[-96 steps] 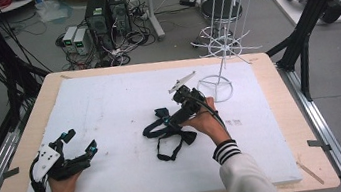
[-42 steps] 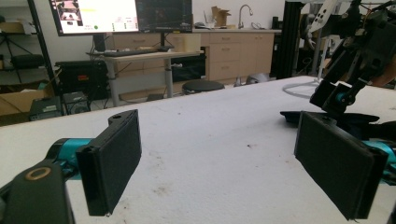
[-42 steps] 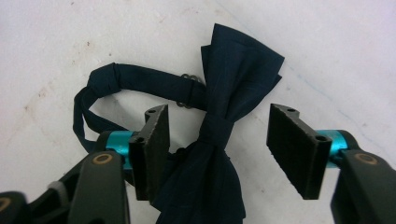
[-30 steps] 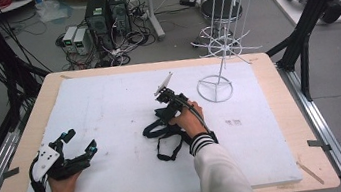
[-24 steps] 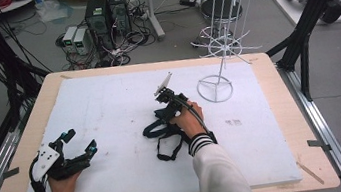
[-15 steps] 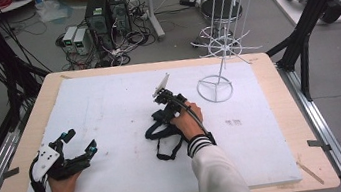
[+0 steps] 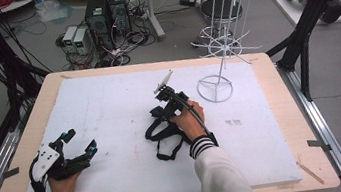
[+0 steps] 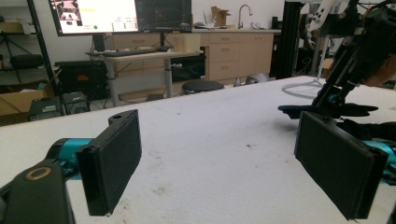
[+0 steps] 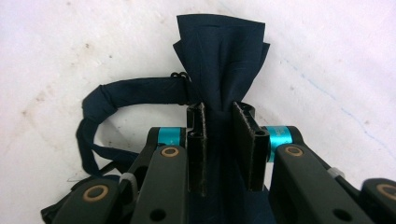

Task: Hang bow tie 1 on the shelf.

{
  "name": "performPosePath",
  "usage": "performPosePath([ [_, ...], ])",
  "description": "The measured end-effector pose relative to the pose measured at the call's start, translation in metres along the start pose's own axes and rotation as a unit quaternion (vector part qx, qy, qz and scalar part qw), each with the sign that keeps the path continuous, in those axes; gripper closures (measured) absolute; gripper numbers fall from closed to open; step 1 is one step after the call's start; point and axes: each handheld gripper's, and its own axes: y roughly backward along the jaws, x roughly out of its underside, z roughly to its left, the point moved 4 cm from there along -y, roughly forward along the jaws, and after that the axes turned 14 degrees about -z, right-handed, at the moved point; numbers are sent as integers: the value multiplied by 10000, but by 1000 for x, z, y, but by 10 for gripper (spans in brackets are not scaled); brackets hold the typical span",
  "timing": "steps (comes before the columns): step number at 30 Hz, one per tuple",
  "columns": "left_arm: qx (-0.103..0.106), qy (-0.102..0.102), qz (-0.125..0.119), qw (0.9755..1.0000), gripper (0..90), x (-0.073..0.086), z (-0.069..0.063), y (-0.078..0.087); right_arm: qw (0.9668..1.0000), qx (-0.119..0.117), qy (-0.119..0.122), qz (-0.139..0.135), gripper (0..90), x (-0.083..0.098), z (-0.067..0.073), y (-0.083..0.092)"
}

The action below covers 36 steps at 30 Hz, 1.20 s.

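Right gripper (image 9: 219,149) pinching a dark navy fabric bow tie (image 9: 222,60), bunched between its pads, thin strap looping off left. Left gripper (image 8: 224,158) spread wide, probably nothing near it.

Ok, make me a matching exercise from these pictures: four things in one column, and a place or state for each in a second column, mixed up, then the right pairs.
Things:
1. left gripper
2. right gripper
3. bow tie
4. wire rack

Places or states:
A. stands at the far right of the white board
B. jaws wide apart, nothing between them
C. jaws closed on dark cloth
D. pinched at its middle, its strap looping on the board

Pairs: 1-B, 2-C, 3-D, 4-A
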Motion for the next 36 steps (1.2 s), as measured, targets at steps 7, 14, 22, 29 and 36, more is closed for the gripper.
performPosePath([
  [7,-3,-6,-4,10000,153,0,0,0,9988,-80,89,-475,762,-2,4,12],
  [14,-4,-11,3,10000,153,0,0,0,9929,-242,113,-1162,762,-4,3,25],
  [22,6,-7,-1,10000,153,0,0,0,9807,-339,337,-1898,762,-11,8,48],
  [29,-4,-6,0,10000,153,0,0,0,9629,-438,490,-2616,762,-16,10,64],
  [36,11,-9,-1,10000,153,0,-1,0,9442,-520,400,-3226,761,-19,7,80],
])
